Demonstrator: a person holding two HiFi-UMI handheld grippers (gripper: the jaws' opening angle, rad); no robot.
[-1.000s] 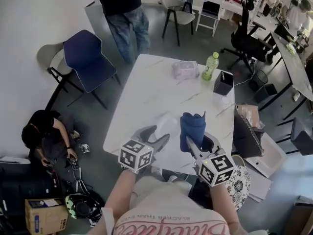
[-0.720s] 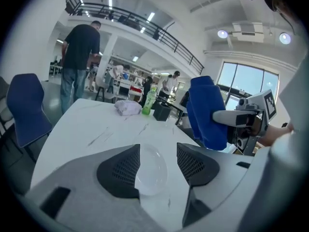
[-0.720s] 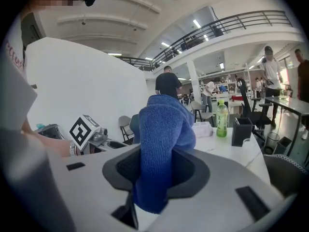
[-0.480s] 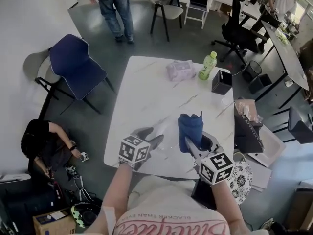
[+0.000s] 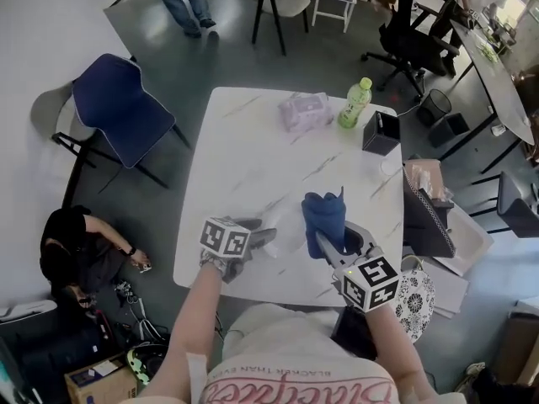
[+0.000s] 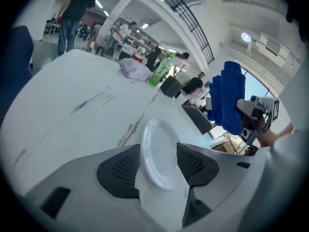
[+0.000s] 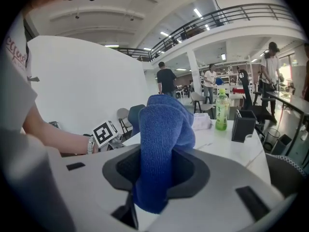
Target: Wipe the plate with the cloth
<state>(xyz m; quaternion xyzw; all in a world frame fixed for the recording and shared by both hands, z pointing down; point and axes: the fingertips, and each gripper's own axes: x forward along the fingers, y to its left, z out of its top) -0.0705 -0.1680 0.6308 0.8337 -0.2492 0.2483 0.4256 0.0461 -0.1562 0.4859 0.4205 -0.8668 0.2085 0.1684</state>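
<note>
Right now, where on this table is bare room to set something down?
The middle and left of the table lie bare, between the packet, bottle and black box at the far edge and the plate near us. Those ends are crowded.

Print on shirt: large pink script plus small dark line, upside down in head view, not legible. Cubes of left tongs and right tongs: black-and-white square code markers, no letters. Green bottle, far edge of tabletop: label too small to read.
</note>
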